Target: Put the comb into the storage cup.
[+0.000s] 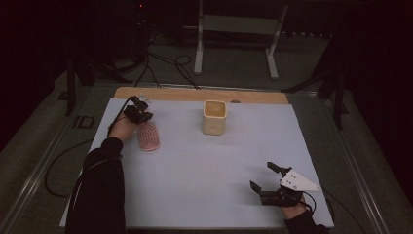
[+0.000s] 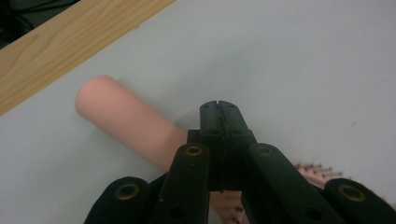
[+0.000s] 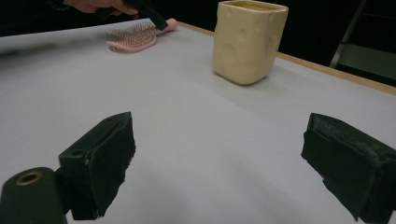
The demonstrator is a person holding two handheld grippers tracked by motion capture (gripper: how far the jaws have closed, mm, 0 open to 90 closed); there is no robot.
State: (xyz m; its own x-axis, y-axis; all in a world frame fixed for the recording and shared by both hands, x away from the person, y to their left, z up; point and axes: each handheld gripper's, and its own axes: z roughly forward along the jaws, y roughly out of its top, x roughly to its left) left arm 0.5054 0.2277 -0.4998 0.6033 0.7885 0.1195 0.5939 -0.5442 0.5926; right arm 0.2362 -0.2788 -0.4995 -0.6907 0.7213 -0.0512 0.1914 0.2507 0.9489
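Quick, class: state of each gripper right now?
Left gripper: jaws shut, over the pink hairbrush; a grip cannot be told.
Right gripper: open, holding nothing.

The brush (image 1: 149, 137) is lying flat on the surface, near my left side and toward the far edge. It is pink, with an oval head and a short round handle (image 2: 126, 121). Its bristles are pointing up, fine and pale-tipped, as the right gripper view is showing (image 3: 132, 36). The handle is pointing toward the wooden strip at the back. My left tool (image 2: 219, 114) is sitting right over it, jaws pressed together above where handle meets head.
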